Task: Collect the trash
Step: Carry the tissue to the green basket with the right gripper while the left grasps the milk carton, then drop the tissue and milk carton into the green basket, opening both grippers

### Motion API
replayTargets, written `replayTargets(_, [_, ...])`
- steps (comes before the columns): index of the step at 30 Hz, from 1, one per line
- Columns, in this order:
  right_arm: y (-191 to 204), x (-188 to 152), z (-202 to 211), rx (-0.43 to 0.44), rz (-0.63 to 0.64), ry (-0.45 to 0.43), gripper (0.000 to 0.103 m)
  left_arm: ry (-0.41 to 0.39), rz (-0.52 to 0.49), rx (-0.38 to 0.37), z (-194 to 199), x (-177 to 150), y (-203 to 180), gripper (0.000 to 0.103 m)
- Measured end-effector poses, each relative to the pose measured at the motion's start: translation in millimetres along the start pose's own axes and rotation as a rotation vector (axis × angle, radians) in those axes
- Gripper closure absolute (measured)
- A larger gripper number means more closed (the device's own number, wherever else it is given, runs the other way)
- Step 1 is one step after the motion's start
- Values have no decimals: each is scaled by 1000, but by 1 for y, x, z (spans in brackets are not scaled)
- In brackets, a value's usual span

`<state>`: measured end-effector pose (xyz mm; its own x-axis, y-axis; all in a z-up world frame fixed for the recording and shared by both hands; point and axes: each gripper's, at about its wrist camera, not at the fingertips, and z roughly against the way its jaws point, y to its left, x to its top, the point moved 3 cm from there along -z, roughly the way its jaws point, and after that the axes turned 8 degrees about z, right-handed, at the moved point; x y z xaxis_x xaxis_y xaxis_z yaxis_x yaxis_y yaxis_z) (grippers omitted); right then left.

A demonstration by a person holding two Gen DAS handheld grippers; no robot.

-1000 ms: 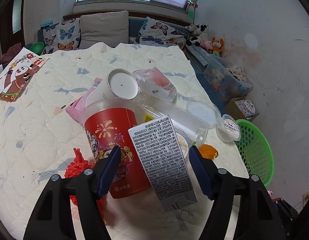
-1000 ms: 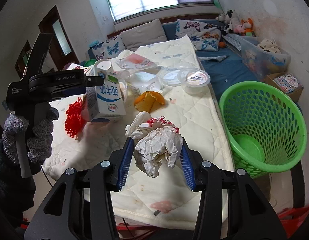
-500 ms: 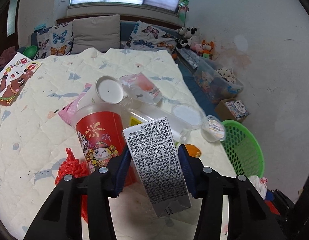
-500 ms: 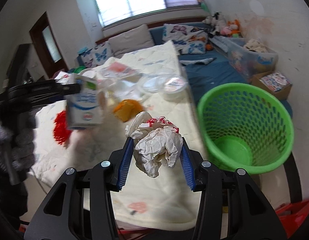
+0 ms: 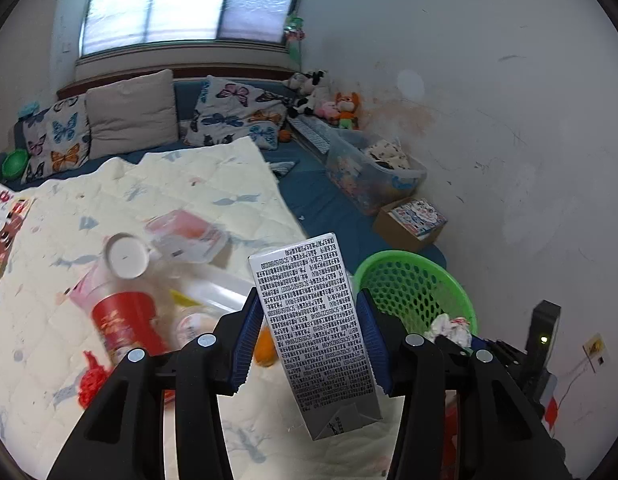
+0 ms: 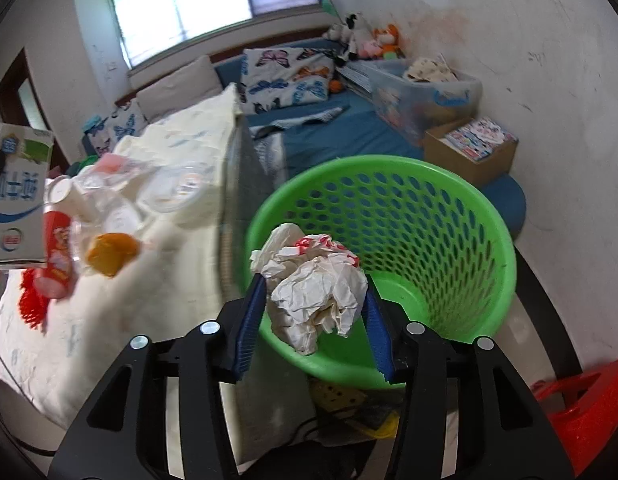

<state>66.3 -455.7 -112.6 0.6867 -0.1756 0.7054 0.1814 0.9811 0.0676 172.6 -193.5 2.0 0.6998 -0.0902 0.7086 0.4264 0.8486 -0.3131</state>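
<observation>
A: Left wrist view first. What is the left hand-held gripper (image 5: 309,338) doing?

B: Its blue pads pinch a milk carton (image 5: 315,328) from both sides. The carton stands tilted, its printed grey panel facing the camera, its folded end low in the frame.

A: And what lies behind it?

B: A quilted cream surface (image 5: 157,184) with litter: a red cup (image 5: 127,326) on its side, a white cup (image 5: 123,256) just beyond it, a clear packet with a pink label (image 5: 189,236), an orange piece (image 5: 265,350) partly hidden by the left pad, and a red tassel (image 5: 91,380). To the right stands a green basket (image 5: 413,292); at its near rim the crumpled paper (image 5: 449,326) shows, small.

A: Now the right wrist view.

B: The right hand-held gripper (image 6: 315,316) is clamped on the crumpled paper (image 6: 317,292), a white wad with red print. Its jaws have just been easing apart a little, yet the pads touch the wad on both sides. The wad is seen against the near wall of the green basket (image 6: 429,216); the basket's floor is bare.

A: Anything else?

B: At the left edge is the milk carton (image 6: 17,196), blue and white; the surface (image 6: 109,320) and its litter are blurred there, though the orange piece (image 6: 109,252) is plain.
</observation>
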Motion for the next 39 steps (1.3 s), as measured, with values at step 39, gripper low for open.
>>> replayTargets(39, [-63,-61,65,-32,-124,-53,32,261,-214,-108,-177,-44,-173,38])
